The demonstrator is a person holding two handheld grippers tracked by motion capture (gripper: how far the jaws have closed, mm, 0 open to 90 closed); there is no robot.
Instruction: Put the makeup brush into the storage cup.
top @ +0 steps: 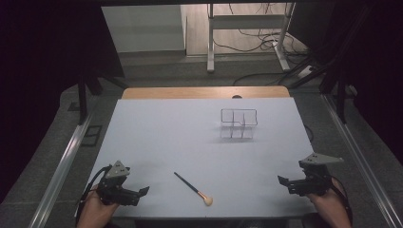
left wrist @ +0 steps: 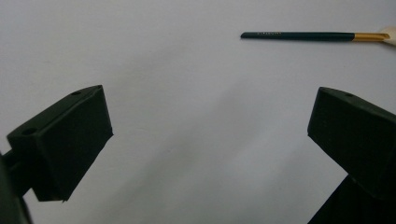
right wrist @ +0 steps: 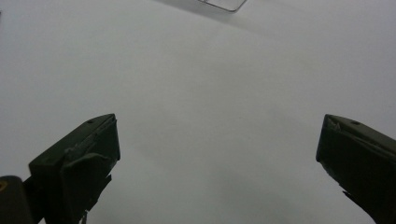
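Brush [top: 194, 189] mid-table, grippers wide, at near corners

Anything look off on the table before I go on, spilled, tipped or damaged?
Nothing stands out. The makeup brush lies flat and whole on the white table, between the left gripper and the right gripper, both open and empty. The clear organizer stands upright farther back, with no visible contents.

A clear divided organizer [top: 238, 123] stands on the white table [top: 157, 137], far side.
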